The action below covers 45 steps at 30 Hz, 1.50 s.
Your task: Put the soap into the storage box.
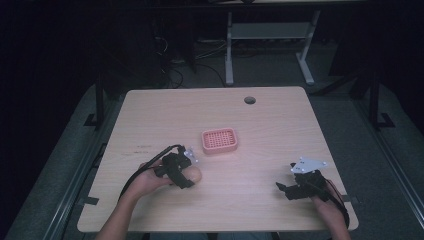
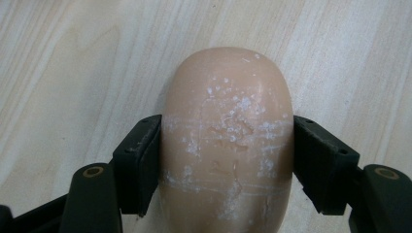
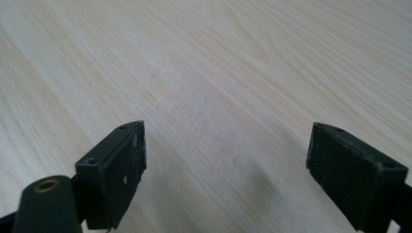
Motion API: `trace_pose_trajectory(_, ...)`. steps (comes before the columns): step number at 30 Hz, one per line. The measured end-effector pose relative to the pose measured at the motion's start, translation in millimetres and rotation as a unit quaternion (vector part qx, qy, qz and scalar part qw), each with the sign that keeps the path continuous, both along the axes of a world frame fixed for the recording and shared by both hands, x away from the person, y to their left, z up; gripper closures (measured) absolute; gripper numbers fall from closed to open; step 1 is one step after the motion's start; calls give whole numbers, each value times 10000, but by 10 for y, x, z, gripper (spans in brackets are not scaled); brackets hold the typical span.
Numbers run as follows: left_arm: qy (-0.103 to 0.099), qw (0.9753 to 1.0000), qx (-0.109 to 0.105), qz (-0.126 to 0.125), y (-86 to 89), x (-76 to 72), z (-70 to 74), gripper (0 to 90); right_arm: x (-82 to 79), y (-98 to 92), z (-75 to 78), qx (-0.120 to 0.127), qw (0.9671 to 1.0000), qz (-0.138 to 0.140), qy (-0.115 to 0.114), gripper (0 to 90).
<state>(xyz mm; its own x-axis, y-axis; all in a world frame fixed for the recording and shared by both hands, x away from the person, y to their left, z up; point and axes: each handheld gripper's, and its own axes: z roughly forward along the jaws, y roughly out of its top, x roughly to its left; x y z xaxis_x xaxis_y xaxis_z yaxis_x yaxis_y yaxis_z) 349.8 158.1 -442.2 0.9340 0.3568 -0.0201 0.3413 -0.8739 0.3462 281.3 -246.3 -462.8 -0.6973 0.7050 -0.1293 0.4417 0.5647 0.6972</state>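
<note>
The bench (image 1: 280, 125) is a pale wood-grain top with rounded corners and a round cable hole (image 1: 250, 100) near its far edge. Its surface shows fine straight grain lines in both gripper views, with a faint dull smudge in the right gripper view. A few small dark marks sit on the left part of the top in the high view.

The left tool (image 1: 184, 172) lies low at the near left of the bench, held in the person's left hand (image 1: 150, 181), its cable looping back over the wrist. In the left gripper view its two black jaws press against both flanks of a tan oval soap bar (image 2: 227, 141), so it is clamped on the soap. The bar is flecked and streaked with white scuffs, and it sits at bench level near the left front.

A pink soap dish (image 1: 219, 140) with a perforated floor stands near the middle of the bench, just beyond the left tool and apart from it.

The right tool (image 1: 286, 189) rests at the near right, grey plate on top, its jaws spread wide over bare wood with nothing between them.

Around the bench the room is dark: grey floor, tangled cables, and the white legs of another table (image 1: 230, 50) behind.
</note>
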Motion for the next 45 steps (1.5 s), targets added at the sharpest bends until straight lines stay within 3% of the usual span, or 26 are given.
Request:
trace_pose_trajectory(16,-66,9999,-71,-85,-74,64,155,320,6,10,8,38,10000,14,-14,138)
trace_pose_trajectory(45,-69,9994,-89,-339,-317,400,369,320,22,-10,-2,73,10000,-16,-6,138)
